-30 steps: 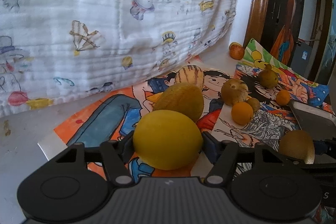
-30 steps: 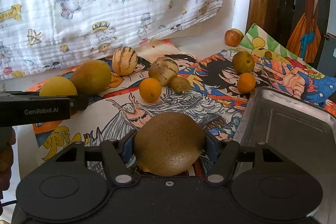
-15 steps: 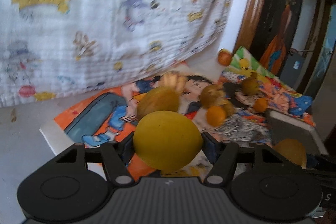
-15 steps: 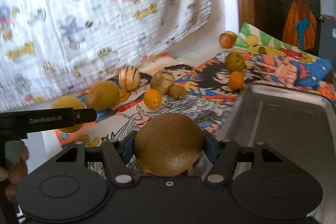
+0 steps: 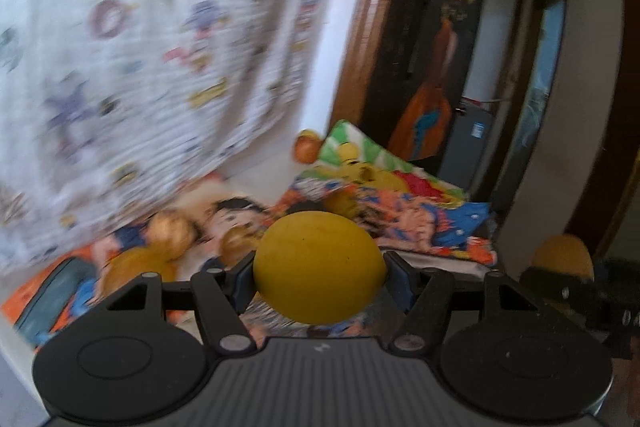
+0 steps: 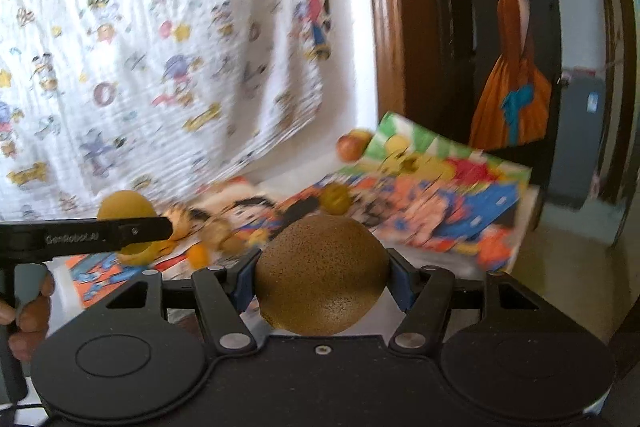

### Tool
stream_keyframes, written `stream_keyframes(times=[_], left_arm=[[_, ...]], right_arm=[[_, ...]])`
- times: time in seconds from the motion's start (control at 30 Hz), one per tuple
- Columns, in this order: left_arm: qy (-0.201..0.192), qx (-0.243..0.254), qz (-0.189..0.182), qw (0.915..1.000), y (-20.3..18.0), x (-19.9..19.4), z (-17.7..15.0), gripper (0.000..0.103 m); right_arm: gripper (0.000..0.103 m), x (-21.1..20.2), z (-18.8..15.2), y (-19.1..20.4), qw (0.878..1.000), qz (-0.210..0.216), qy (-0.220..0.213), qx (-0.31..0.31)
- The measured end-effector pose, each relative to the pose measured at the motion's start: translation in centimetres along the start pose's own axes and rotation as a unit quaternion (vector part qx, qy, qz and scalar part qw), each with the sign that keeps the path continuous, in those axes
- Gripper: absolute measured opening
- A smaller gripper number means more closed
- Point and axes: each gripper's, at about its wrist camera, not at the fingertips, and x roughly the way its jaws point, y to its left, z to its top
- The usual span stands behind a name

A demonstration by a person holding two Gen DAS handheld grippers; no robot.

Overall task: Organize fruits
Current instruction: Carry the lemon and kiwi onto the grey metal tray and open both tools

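My left gripper (image 5: 319, 269) is shut on a smooth yellow fruit (image 5: 318, 263), held up above the table. My right gripper (image 6: 322, 279) is shut on a brown speckled fruit (image 6: 322, 275), also raised. In the right wrist view the left gripper's finger (image 6: 108, 229) crosses at the left with the yellow fruit (image 6: 126, 211) in it. In the left wrist view the brown fruit (image 5: 562, 253) shows at the right. Several fruits stay on the cartoon posters: a striped one (image 5: 170, 231), an orange (image 6: 199, 254), a green-yellow one (image 6: 336, 198).
An apple (image 6: 352, 145) lies at the back by the wall. A printed cloth (image 6: 160, 47) hangs behind the table. A wooden frame (image 6: 384, 27) and a doorway stand at the right. A person's hand (image 6: 28, 311) holds the left gripper's handle.
Both grippers have lifted higher and tilted up with their fruits. The metal tray has dropped out of sight in both views. The picture is blurred by motion.
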Motion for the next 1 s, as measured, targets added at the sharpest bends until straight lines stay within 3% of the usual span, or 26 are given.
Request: stream_keyframes(times=[0.13,0.4,0.67,1.0], left_arm=[[-0.002,0.014,-0.020,0.9997,-2.3,2.4,1.0,0.069],[0.012,0.023,-0.073,0.9970,-3.4,9.1,1.2,0.069],[0.064,0.020,-0.086,0.9940,-4.2,15.2,-0.9,0.069],[0.090,0.062,-0.109,0.9880,-5.6,17.8,-2.0,0.069]], right_arm=[[0.066,0.9,0.7,-2.9,0.999,-0.017,-0.027,-0.021],[0.066,6.9,-0.7,-7.3,0.998,-0.034,-0.043,-0.036],[0.066,12.1,-3.2,-9.4,0.998,-0.048,-0.010,-0.045],[0.066,15.3,-4.6,-10.4,0.995,-0.056,0.017,-0.084]])
